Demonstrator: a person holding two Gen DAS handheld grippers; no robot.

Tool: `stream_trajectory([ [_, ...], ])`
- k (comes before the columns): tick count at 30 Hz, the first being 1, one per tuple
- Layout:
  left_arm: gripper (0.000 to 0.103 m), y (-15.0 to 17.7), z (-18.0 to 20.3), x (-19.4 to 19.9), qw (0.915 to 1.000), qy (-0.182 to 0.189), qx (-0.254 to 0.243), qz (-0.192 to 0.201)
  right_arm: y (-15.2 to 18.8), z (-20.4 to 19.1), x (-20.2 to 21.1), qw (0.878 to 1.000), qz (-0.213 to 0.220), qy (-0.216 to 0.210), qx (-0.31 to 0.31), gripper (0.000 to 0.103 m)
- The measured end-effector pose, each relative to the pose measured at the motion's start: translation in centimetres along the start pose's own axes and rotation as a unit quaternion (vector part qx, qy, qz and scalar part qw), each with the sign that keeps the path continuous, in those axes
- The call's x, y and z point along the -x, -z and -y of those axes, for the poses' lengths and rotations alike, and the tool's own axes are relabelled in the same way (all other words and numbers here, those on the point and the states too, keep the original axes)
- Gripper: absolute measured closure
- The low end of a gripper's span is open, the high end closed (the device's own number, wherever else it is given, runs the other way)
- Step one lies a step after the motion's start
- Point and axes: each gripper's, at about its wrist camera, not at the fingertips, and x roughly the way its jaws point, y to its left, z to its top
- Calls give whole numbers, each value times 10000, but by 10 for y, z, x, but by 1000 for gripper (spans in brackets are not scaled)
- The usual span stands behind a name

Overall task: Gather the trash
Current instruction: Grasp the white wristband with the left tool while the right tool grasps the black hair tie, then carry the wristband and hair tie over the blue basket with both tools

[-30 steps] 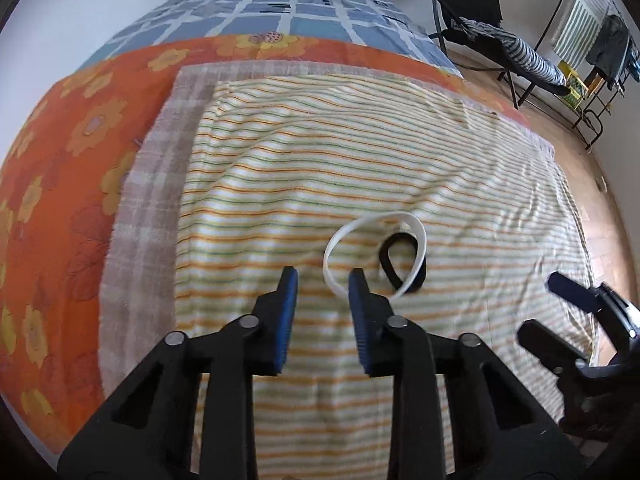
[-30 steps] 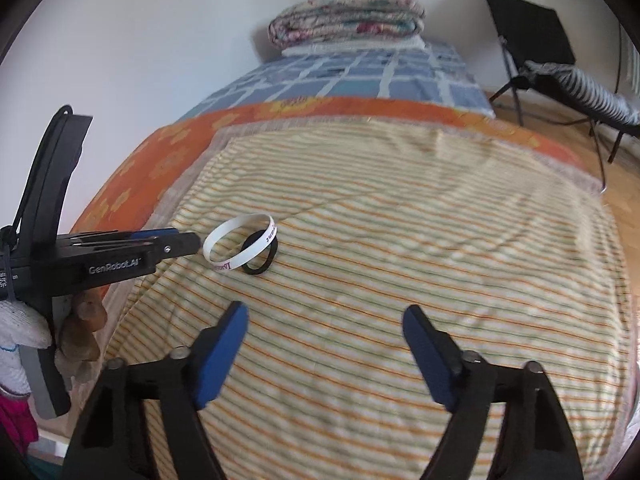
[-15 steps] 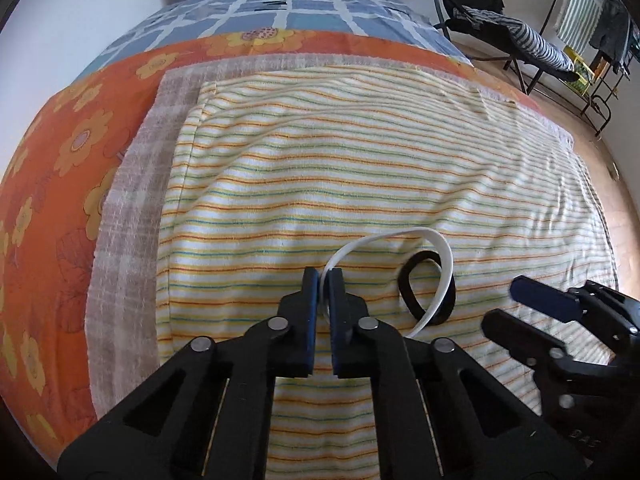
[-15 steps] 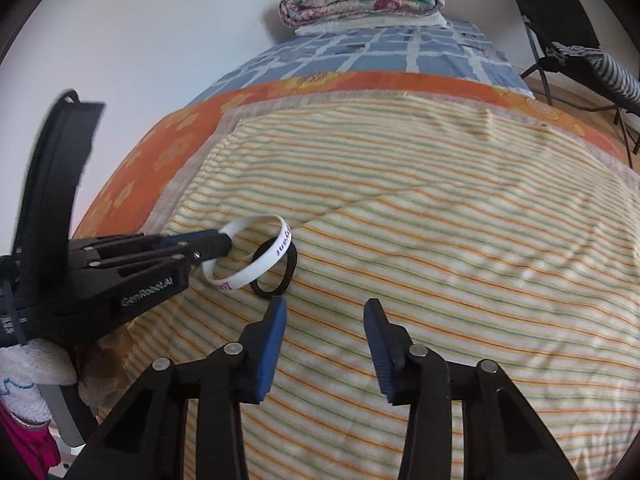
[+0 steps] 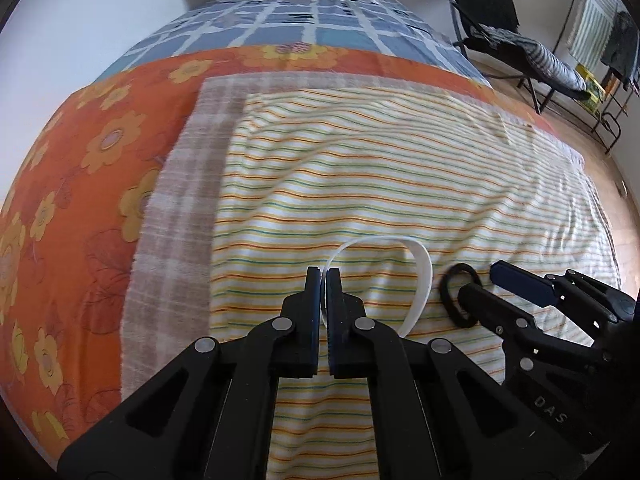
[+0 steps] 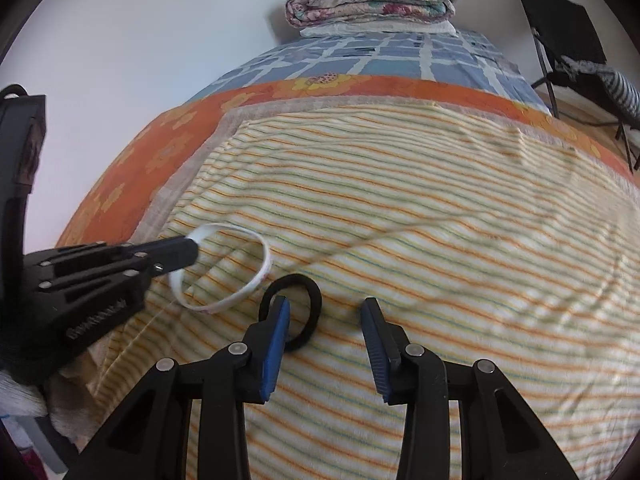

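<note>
Since 1 second back: left gripper jaws have shut onto white wristband, pinching its rim for lifting. Right gripper has neared; jaws closing, astride black hair tie beside wristband on bed.

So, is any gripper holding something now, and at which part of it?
The left gripper is shut on the white wristband, pinching its near-left edge. The right gripper holds nothing; its jaws are closing around the black hair tie.

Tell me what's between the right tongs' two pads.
In the right wrist view, the closing right tongs straddle part of the black hair tie and bare striped sheet.
</note>
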Motion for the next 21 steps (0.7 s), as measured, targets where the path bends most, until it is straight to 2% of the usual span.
stream_trajectory([
  [2,103,0,-6,1,10000,19,70,-13,-1,-6,-3,9996,14,159,221,75],
  [4,103,2,-9,3,9999,46,110,-20,-1,-11,-4,9984,21,321,456,88],
  [6,103,2,-8,5,10000,38,72,-10,-2,-11,-2,9984,16,303,483,100],
  [11,103,4,-5,13,10000,65,28,55,-1,-4,7,9995,48,112,280,101],
  [21,103,14,4,41,9997,183,-95,160,3,-5,42,9992,242,-2,309,101],
])
